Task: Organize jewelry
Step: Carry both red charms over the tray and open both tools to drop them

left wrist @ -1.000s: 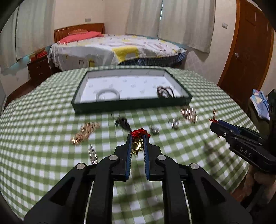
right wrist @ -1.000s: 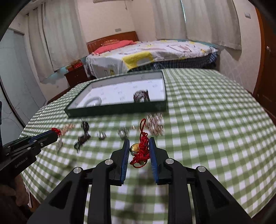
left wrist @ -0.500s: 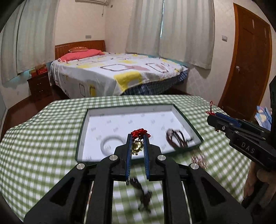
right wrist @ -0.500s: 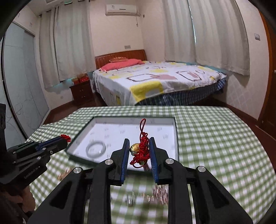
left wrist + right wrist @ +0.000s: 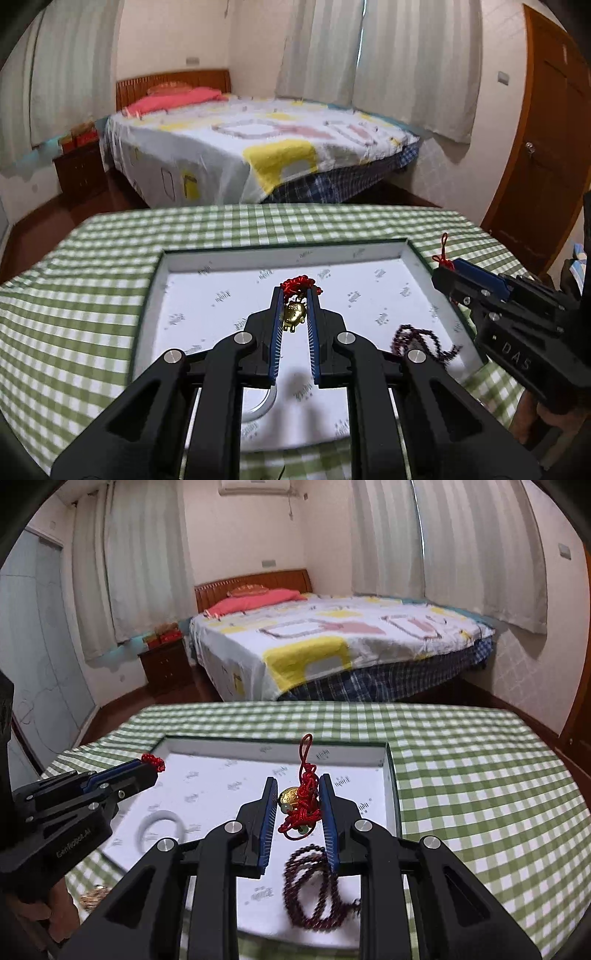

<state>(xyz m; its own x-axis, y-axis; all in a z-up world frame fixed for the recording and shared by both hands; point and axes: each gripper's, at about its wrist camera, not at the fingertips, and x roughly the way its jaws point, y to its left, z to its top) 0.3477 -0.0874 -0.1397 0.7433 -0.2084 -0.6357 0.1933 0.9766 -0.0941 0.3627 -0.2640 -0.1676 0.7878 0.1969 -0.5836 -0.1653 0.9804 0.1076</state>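
Observation:
Both grippers hover over the green-rimmed, white-lined tray (image 5: 147, 295) (image 5: 392, 786). My left gripper (image 5: 294, 295) is shut on a gold charm with a red knotted cord (image 5: 293, 314); it also shows in the right wrist view (image 5: 147, 766). My right gripper (image 5: 298, 788) is shut on a second gold charm with red cord (image 5: 303, 801); it also shows in the left wrist view (image 5: 443, 273). A dark red bead necklace (image 5: 314, 886) (image 5: 417, 339) and a white bangle (image 5: 159, 825) (image 5: 264, 404) lie in the tray.
The tray sits on a round table with a green checked cloth (image 5: 74, 314) (image 5: 480, 775). A gold-coloured piece (image 5: 94, 901) lies on the cloth at the near left. A bed (image 5: 258, 147) and a wooden door (image 5: 546, 147) stand beyond the table.
Both grippers have moved forward from the loose jewelry on the cloth to above the tray, each still holding its charm. The loose pieces have dropped out of view.

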